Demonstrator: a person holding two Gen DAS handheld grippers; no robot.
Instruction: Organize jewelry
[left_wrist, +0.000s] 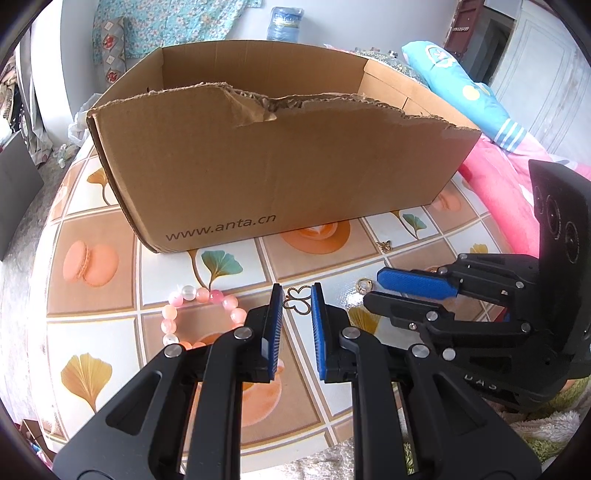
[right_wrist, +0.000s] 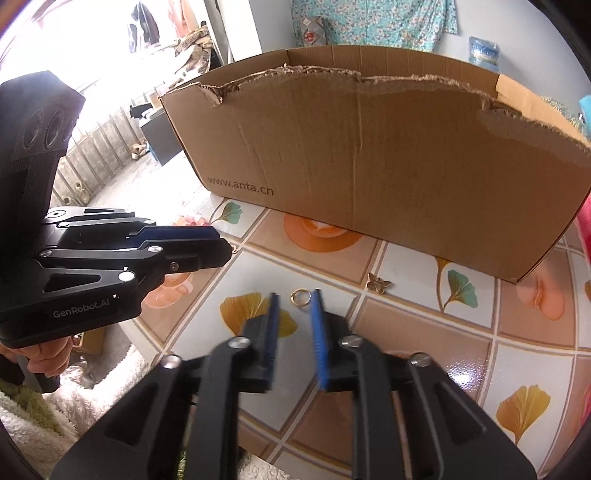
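Observation:
A torn cardboard box (left_wrist: 280, 162) stands on the patterned table; it also fills the right wrist view (right_wrist: 388, 162). My left gripper (left_wrist: 297, 291) is open, its tips on either side of a gold butterfly-outline piece (left_wrist: 298, 301) on the table. A pink bead bracelet (left_wrist: 199, 314) lies left of it. My right gripper (right_wrist: 295, 299) is open with a gold ring (right_wrist: 301, 296) between its tips; the ring also shows in the left wrist view (left_wrist: 364, 285). A small gold butterfly charm (right_wrist: 377, 283) lies right of the ring, near the box, and shows in the left wrist view (left_wrist: 385, 245).
The table (left_wrist: 110, 236) has a tiled cloth with leaf and macaron prints. A pink and blue pillow (left_wrist: 480, 110) lies right of the box. A fluffy white and green rug (right_wrist: 74, 406) is at the near edge. A water jug (left_wrist: 284, 22) stands behind the box.

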